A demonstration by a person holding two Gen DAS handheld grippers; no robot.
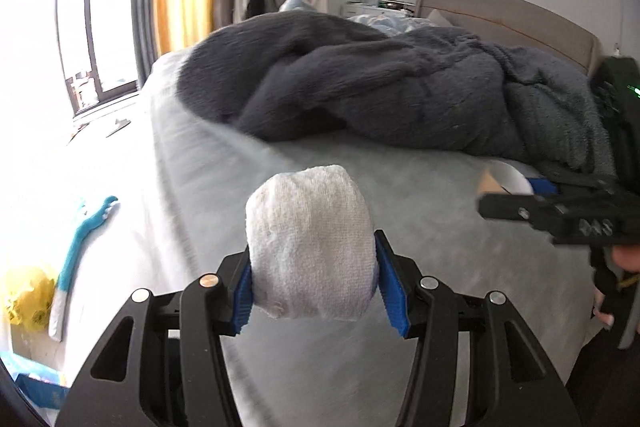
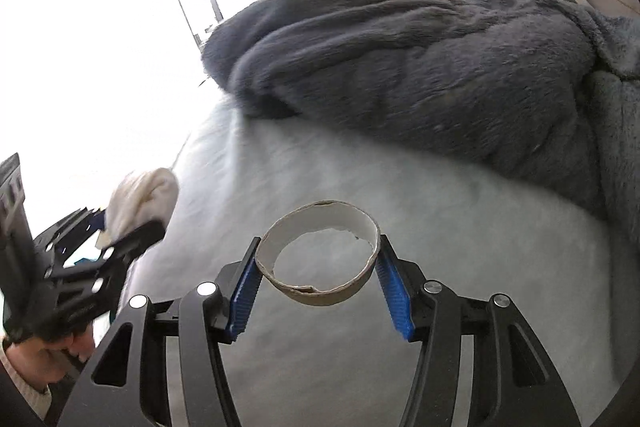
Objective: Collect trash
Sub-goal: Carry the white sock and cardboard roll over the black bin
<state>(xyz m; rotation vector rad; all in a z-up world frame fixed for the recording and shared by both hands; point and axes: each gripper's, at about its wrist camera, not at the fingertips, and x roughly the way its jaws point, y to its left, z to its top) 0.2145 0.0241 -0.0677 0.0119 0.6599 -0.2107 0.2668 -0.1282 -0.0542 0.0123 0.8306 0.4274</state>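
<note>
Cardboard ring [image 2: 318,259] in my right tongs [image 2: 318,277] is light, crushable, pinched across its sides; left tongs [image 1: 314,279] squeeze a soft white wad [image 1: 310,243].

Strong daylight from tall glass window [image 1: 48,39] at left — blown out to white; pale grey bed sheet [image 1: 224,187] motion-streaked; fisheye bends edges, corners black.

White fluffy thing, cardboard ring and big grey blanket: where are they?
White wad [image 1: 312,243], left wrist view, middle of its front.
Cardboard ring [image 2: 320,297], right wrist view, near rim.
Grey blanket [image 2: 400,75], right wrist view, middle fold.
</note>
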